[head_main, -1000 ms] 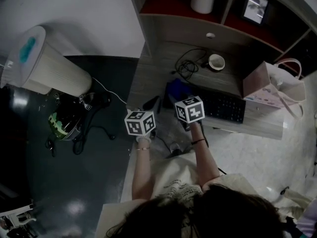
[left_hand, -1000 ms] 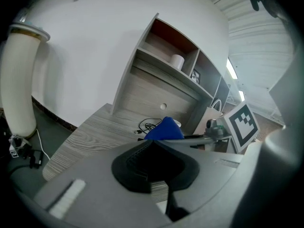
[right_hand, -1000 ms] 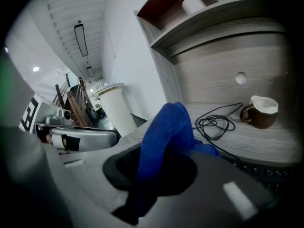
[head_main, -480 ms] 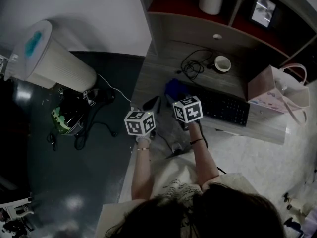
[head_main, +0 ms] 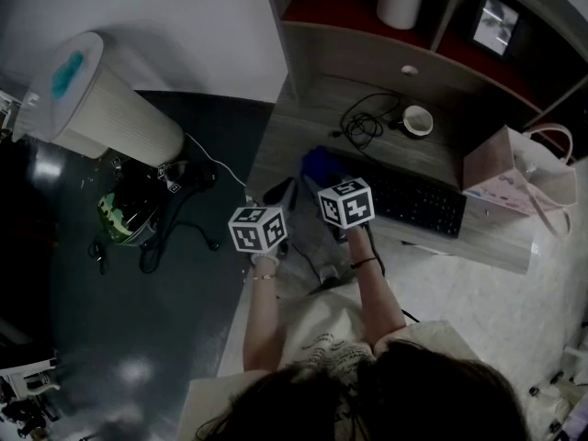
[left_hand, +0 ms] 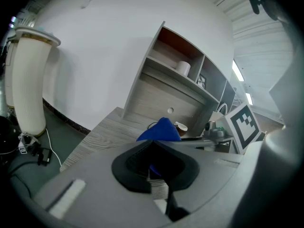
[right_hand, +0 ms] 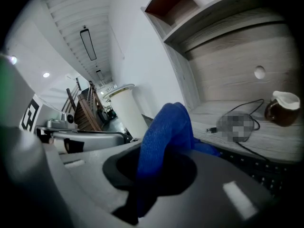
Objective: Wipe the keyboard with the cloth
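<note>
A black keyboard (head_main: pixel 415 202) lies on the wooden desk (head_main: pixel 303 127), and its keys show at the lower right in the right gripper view (right_hand: pixel 259 167). A blue cloth (head_main: pixel 321 165) bunches over the keyboard's left end. My right gripper (head_main: pixel 327 180) is shut on the cloth (right_hand: pixel 164 137), which stands up between its jaws. My left gripper (head_main: pixel 280 193) hovers just left of it over the desk's front left part, jaws together with nothing gripped. From the left gripper (left_hand: pixel 155 167) view, the cloth (left_hand: pixel 160 131) rises just beyond the jaws.
A brown and white cup (head_main: pixel 418 120) and a tangled black cable (head_main: pixel 366 125) lie behind the keyboard. A pink bag (head_main: pixel 514 177) stands at the desk's right. The shelf above holds a white cylinder (head_main: pixel 401 1) and a picture frame (head_main: pixel 495 24). A tall white appliance (head_main: pixel 101 108) stands on the floor to the left.
Almost nothing has changed. The head view has shifted a little, and both grippers and the cloth stay in about the same places by the keyboard's left end.
</note>
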Demonstrator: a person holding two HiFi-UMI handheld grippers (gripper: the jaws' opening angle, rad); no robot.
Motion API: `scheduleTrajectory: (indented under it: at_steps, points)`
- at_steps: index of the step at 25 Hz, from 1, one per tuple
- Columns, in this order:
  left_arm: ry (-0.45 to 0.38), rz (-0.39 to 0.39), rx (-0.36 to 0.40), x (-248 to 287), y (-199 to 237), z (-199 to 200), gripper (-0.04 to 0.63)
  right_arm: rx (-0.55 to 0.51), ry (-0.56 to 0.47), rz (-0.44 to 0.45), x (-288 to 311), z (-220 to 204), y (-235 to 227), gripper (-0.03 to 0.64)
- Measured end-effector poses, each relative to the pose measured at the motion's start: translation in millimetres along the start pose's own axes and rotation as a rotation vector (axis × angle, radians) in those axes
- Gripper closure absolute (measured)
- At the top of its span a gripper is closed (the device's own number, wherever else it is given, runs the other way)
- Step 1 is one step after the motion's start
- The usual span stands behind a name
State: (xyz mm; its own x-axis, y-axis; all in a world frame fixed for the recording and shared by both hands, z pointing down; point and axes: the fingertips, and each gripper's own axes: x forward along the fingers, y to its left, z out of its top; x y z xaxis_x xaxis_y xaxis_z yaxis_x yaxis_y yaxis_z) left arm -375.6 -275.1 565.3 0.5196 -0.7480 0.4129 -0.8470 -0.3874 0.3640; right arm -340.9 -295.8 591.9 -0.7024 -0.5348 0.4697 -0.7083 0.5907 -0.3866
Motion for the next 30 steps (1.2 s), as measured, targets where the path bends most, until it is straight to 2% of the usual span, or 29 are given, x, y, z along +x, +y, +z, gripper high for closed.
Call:
scheduleTrajectory:
  at_steps: [9,17,30]
  points:
    - [-0.033,-0.010,0.017,-5.9,-6.2,13.2,0.591,-0.034,-0.018,0.043,-7.2,13.2,14.4,0.558]
    - [-0.084,-0.039,0.070,-17.1,-22.9,33.1,0.591,-0.079,-0.064,0.056,-33.6,37.7,17.1,0.557]
    - [-0.251,-0.147,0.187,-41.5,-73.8,102.2,0.591,-0.144,-0.249,0.096,-105.5,106.8,25.4,0.557]
